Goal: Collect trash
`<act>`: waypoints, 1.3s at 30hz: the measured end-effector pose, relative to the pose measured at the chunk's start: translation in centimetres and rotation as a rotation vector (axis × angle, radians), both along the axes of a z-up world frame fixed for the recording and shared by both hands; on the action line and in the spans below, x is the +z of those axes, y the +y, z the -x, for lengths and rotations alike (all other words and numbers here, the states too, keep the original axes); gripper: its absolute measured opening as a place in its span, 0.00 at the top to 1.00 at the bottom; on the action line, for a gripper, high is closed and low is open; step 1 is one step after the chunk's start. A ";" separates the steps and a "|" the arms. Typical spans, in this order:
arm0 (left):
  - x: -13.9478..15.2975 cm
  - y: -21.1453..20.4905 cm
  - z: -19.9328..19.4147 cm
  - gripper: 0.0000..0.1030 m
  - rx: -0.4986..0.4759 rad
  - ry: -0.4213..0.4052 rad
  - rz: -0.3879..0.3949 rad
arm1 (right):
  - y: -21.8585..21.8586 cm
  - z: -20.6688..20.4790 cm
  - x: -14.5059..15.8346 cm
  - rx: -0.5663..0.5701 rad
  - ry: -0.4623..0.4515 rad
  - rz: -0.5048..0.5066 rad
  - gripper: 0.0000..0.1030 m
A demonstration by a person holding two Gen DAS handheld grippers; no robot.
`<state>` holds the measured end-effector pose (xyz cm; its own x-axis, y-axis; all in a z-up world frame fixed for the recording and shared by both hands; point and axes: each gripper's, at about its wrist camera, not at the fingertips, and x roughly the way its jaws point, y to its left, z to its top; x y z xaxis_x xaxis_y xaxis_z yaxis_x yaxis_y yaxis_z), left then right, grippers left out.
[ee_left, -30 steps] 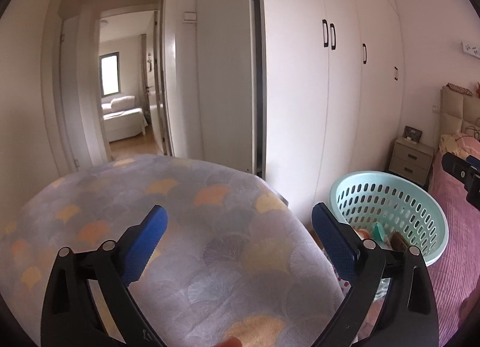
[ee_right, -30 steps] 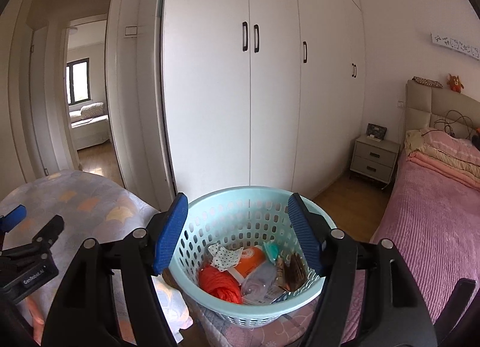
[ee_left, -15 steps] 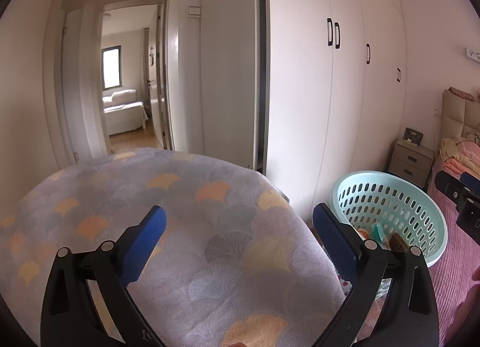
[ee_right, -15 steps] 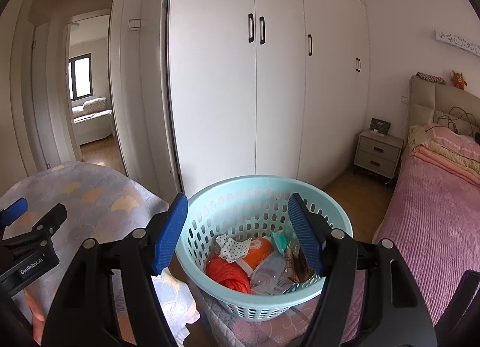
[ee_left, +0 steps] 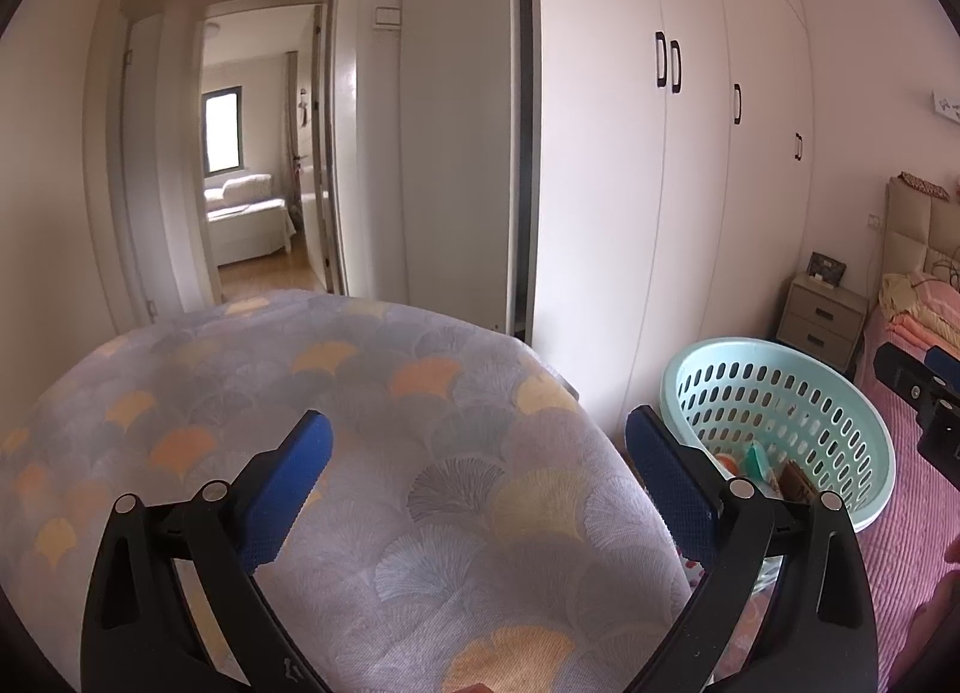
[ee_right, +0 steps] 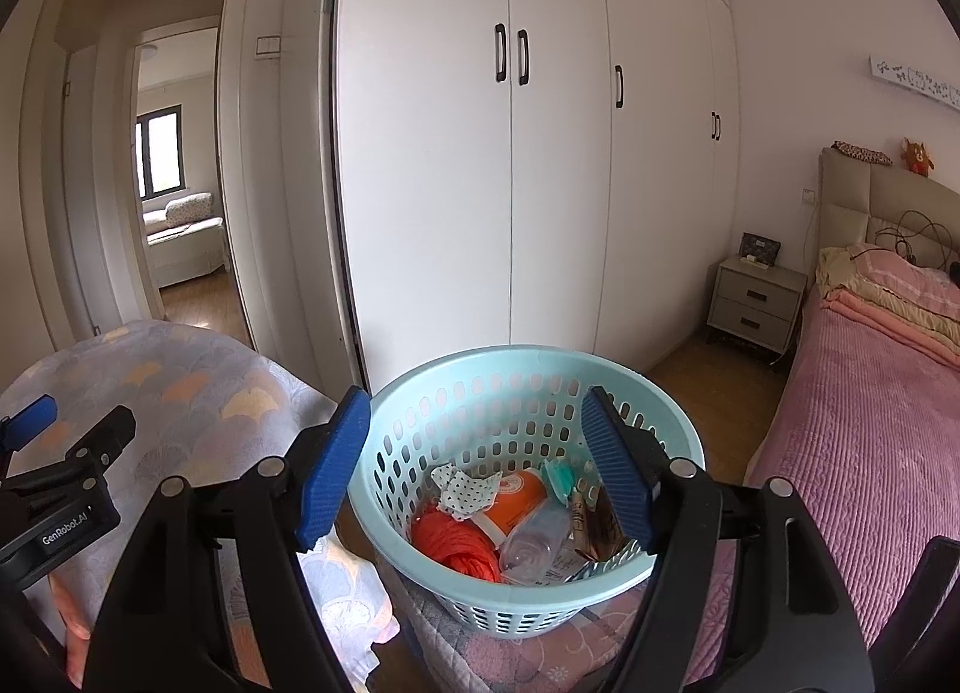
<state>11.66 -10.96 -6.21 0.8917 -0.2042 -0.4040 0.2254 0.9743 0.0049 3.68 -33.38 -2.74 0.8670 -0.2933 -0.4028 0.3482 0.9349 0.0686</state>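
A: Nearest, what do your claws hold?
B: Nothing. Your left claw (ee_left: 477,456) stands spread above the patterned cloth (ee_left: 372,429); your right claw (ee_right: 477,456), jaws just widening, gapes empty over the basket (ee_right: 420,393).
A: And the trash (ee_right: 510,519)?
B: Inside that basket, before the wardrobe (ee_right: 540,183), beside the bed (ee_right: 870,423).

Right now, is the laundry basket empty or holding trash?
Holding trash: the laundry basket contains a plastic bottle, orange netting and wrappers.
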 end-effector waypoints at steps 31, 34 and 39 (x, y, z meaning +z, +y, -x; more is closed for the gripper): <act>0.0 0.1 0.1 0.08 -0.001 0.005 -0.004 | -0.1 0.0 -0.3 0.001 0.010 -0.008 0.33; 0.0 0.1 0.0 0.08 -0.001 0.007 -0.003 | 0.0 0.0 -0.3 0.003 0.011 -0.010 0.33; 0.0 0.2 0.0 0.08 -0.001 0.007 -0.005 | -0.1 0.0 -0.4 0.009 0.009 -0.019 0.33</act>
